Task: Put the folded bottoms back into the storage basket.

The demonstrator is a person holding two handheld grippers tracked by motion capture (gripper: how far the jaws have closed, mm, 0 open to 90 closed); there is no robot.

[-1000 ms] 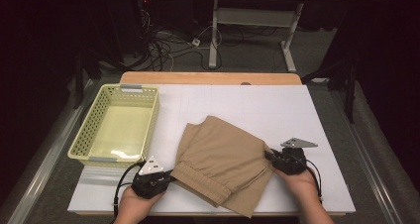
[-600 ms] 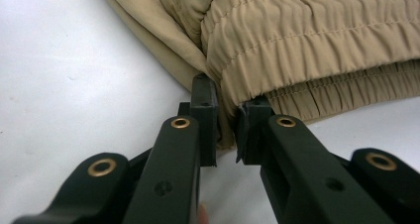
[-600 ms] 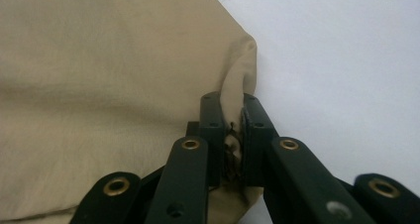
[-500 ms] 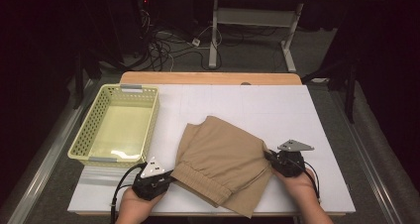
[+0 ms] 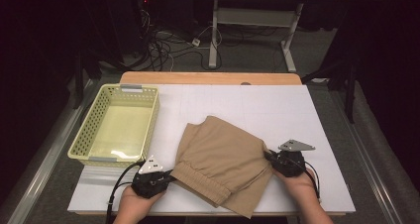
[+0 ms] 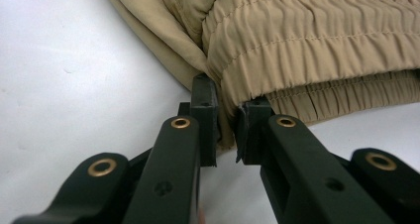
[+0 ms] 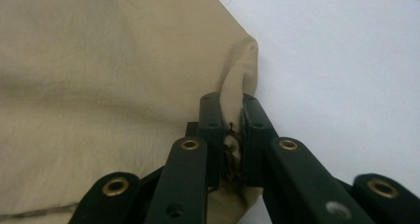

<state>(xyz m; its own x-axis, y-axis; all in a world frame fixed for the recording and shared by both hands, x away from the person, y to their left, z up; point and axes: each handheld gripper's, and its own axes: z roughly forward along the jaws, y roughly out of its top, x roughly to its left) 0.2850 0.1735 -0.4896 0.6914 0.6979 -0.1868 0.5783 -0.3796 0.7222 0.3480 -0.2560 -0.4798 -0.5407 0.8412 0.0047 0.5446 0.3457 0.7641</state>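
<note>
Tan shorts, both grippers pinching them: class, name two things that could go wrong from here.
1. The left gripper bites only a thin corner of the tan shorts at the gathered waistband, so the cloth might slip out when lifted.
2. The right gripper clamps just a small fold at the edge; uneven pulling could undo the fold before the shorts reach the yellow basket.

This looks like a lab or recording room rather than a home. A white-topped work table with a pale wooden far edge point(image 5: 213, 78) stands on grey carpet floor point(image 5: 257, 53) in a dark, unlit surround. Behind it, a tangle of black and white cables point(image 5: 168, 48) lies loose on the floor beside the white metal legs of another desk point(image 5: 252, 21), typical of a test setup.
</note>
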